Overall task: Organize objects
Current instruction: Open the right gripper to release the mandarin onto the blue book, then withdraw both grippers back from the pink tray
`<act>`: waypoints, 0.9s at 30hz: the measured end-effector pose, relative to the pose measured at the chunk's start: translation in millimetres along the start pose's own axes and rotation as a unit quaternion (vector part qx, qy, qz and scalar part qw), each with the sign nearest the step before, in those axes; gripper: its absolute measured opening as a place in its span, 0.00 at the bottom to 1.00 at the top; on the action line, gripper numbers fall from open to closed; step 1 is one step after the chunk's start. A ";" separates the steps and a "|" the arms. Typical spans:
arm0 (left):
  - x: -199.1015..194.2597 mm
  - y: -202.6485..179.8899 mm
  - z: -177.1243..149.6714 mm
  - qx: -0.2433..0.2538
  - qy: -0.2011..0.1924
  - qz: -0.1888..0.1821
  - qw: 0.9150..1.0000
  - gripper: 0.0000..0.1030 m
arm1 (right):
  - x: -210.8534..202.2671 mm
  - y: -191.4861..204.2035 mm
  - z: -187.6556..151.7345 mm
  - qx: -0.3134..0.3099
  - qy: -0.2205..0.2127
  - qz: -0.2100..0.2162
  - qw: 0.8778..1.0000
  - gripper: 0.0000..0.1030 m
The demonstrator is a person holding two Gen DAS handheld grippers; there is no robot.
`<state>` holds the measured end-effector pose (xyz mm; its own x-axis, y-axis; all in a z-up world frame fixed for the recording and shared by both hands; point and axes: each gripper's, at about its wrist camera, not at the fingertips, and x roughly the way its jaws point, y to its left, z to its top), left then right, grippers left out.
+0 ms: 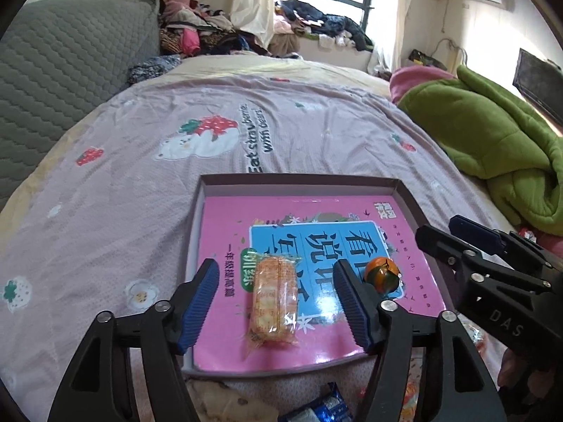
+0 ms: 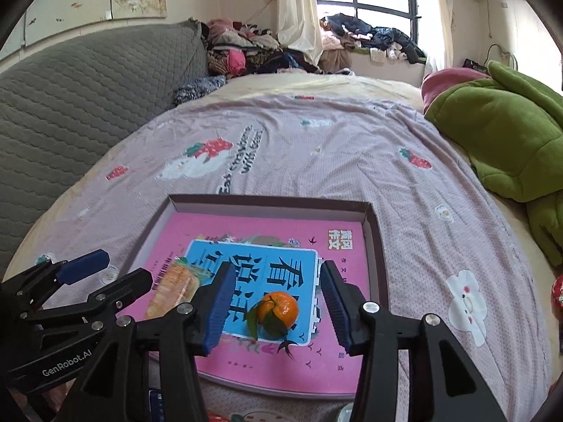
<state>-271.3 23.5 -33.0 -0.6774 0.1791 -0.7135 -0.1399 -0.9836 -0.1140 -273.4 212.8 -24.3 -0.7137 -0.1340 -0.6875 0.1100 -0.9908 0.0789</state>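
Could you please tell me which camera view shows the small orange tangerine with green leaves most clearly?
The right wrist view: the small orange tangerine with green leaves lies whole and near the centre on the pink book cover. In the left wrist view the tangerine is smaller, off to the right, mostly leaves.

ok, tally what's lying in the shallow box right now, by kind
Book: 1, the pink book lining the box
Fruit: 1, the mandarin with leaves
Wrapped snack: 1, the orange snack pack
Total: 3
Both lie loose on the book; neither the left tongs nor the right tongs grip anything.
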 end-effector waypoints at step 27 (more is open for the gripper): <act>-145.8 11.9 -33.6 -0.051 -0.036 0.015 0.998 0.71 | -147.0 35.9 0.6 -0.041 -0.036 -0.023 0.998 0.51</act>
<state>-150.0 -15.1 46.4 -0.7304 0.1476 -0.6668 -0.0472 -0.9849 -0.1664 -165.0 196.9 80.0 -0.7668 -0.0917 -0.6353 0.1302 -0.9914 -0.0140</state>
